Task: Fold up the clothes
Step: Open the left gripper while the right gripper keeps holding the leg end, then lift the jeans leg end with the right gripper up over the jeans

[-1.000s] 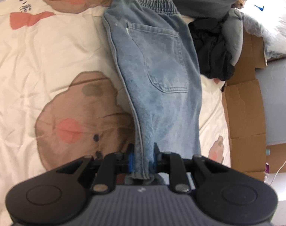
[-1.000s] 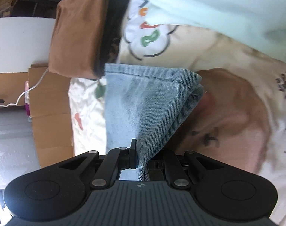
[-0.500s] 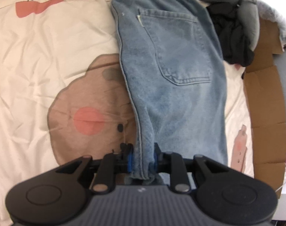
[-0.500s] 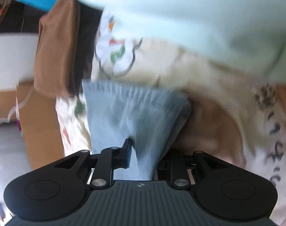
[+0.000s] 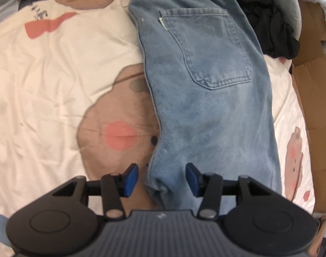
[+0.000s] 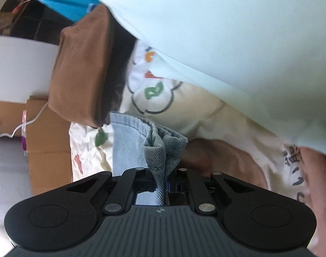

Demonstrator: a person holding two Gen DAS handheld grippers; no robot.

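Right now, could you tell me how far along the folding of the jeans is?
Done: the jeans lie on the bedspread folded lengthwise, one leg over the other, back pocket up. In hand: the left gripper is opening, its pads clear of the hem between them; the right gripper is closing, pinching a bunched hem. Left: probably the crosswise folds, and the dark clothes nearby remain unfolded.

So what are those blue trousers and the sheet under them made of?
The trousers look like denim: faded blue, twill weave, stitched patch pocket, matte. The bedsheet looks like soft woven cotton or a blend, cream with printed cartoon bears, finely creased; I cannot tell the exact fibre.
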